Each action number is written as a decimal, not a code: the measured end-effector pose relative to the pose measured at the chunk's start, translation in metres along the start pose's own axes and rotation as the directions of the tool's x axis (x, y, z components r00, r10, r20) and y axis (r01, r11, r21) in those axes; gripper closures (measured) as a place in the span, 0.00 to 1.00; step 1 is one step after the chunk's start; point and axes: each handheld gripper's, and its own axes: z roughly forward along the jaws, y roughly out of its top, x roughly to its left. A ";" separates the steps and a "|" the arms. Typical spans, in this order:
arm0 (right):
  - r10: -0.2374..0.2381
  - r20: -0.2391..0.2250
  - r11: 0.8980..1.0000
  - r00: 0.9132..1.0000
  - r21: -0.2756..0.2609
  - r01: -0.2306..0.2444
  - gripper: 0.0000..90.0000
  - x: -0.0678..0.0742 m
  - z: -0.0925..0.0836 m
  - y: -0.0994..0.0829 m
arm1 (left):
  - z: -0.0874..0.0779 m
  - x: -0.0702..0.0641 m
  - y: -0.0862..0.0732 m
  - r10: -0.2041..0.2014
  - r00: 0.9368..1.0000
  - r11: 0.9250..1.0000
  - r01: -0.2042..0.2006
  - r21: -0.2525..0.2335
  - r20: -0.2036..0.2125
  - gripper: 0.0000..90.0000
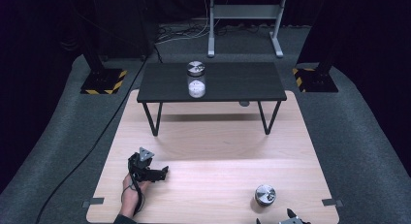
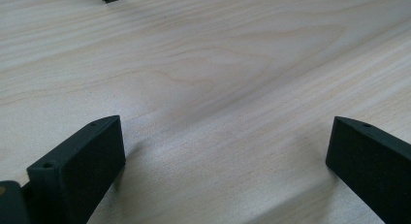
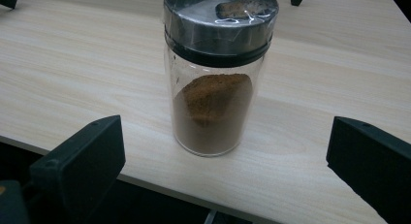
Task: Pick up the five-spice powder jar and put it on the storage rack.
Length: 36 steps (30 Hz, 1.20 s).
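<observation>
Brown spice jar (image 3: 215,73) upright on light wood table (image 1: 208,185), near its front edge, right of centre. Glass body, about half full of brown powder banked higher on one side. Shiny metal lid, black band under it, clear film over the top (label patch visible through the film). Same jar in high view (image 1: 265,195), seen mostly as a round silver lid.

Right gripper (image 3: 223,151) aimed at jar, jaws spread wide, one each side of the view, both well clear of the glass. Nothing between them but jar and table edge. Barely in high view at bottom edge (image 1: 291,218), just right of the jar and nearer the person.

Left gripper (image 1: 162,173) resting low on the table's left half, held by a hand (image 1: 130,192), grey three-cornered plate on top, cable looping off. Jaws wide apart in its own view (image 2: 223,151), gripping nothing, bare wood grain below.

Black bench (image 1: 212,83) stands at the table's far end on thin legs. White jar (image 1: 196,79) upright on it, left of middle, silver lid, white contents low inside. Well apart from both grippers.
</observation>
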 end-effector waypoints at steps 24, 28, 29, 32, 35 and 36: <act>-0.014 0.054 0.998 0.998 -0.064 0.017 0.00 0.011 0.038 -0.027 | 0.000 -0.001 0.000 0.000 1.000 1.000 0.000 0.000 -0.002 0.00; -0.026 0.052 0.995 0.998 -0.093 0.030 0.00 0.013 0.046 -0.031 | 0.000 -0.001 0.000 0.001 1.000 1.000 -0.001 0.000 -0.002 0.00; -0.030 0.056 0.995 0.998 -0.096 0.035 0.00 0.015 0.049 -0.032 | 0.000 -0.001 0.000 0.001 1.000 1.000 -0.001 0.000 -0.002 0.00; -0.032 0.051 0.993 0.998 -0.115 0.038 0.00 0.015 0.056 -0.034 | 0.000 -0.001 0.000 0.001 1.000 1.000 -0.001 0.000 -0.002 0.00; -0.037 0.046 0.988 0.998 -0.145 0.044 0.00 0.016 0.063 -0.039 | 0.000 -0.001 0.000 0.001 1.000 1.000 -0.001 0.000 -0.002 0.00; -0.039 0.044 0.988 0.998 -0.150 0.045 0.00 0.017 0.066 -0.040 | 0.000 -0.001 0.000 0.001 1.000 1.000 -0.001 0.000 -0.002 0.00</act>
